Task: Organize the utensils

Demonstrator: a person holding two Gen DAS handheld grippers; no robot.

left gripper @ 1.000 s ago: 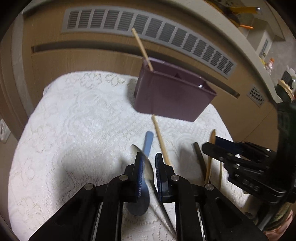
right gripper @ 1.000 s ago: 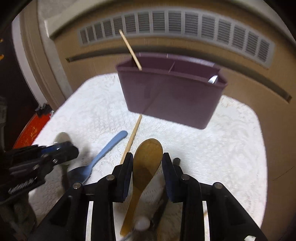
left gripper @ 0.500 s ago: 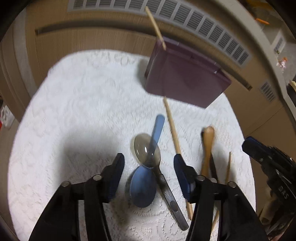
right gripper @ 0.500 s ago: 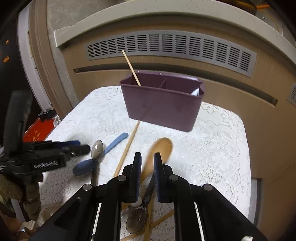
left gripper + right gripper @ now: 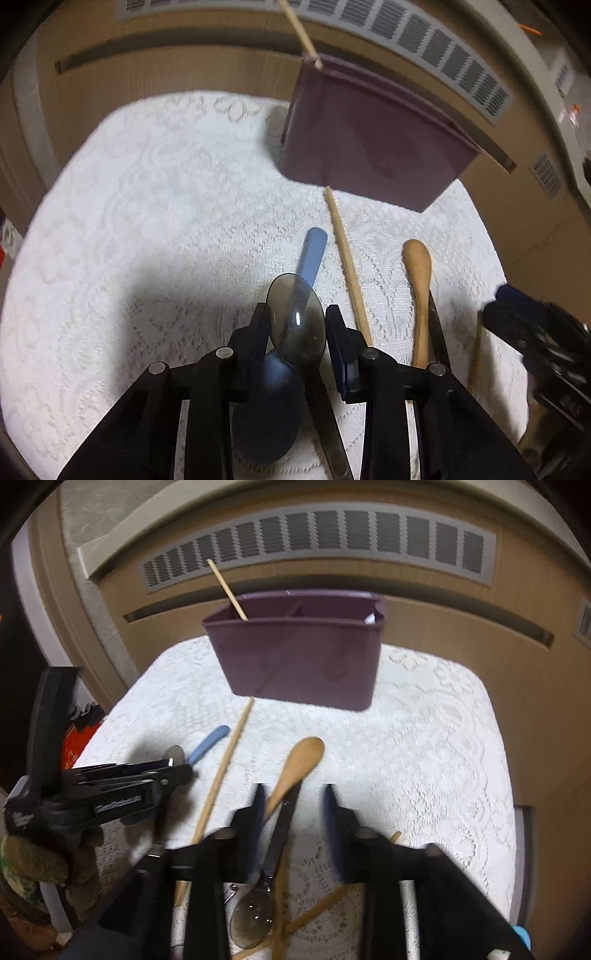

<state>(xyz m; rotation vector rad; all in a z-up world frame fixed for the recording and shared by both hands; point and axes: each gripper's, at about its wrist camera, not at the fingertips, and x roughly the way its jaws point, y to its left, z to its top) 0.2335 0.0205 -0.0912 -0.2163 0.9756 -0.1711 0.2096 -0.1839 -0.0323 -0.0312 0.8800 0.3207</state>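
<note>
The left gripper [image 5: 297,326], jaws just closing, brackets a metal spoon's bowl [image 5: 297,323] lying over a blue spoon [image 5: 314,251]; contact is unclear. The right gripper [image 5: 293,806], jaws just opening, straddles a wooden spoon [image 5: 301,762] without touching. Only the right view shows the purple caddy's [image 5: 299,664] 2 compartments, 1 chopstick [image 5: 227,589] inside.

Glossy metal spoon [image 5: 297,317], matt plastic caddy [image 5: 303,657], lace cloth [image 5: 147,221]

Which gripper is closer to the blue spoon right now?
Left. The left gripper sits right over the blue spoon, its fingers either side of the metal spoon lying across it. The right gripper is further off, over the wooden spoon.
</note>
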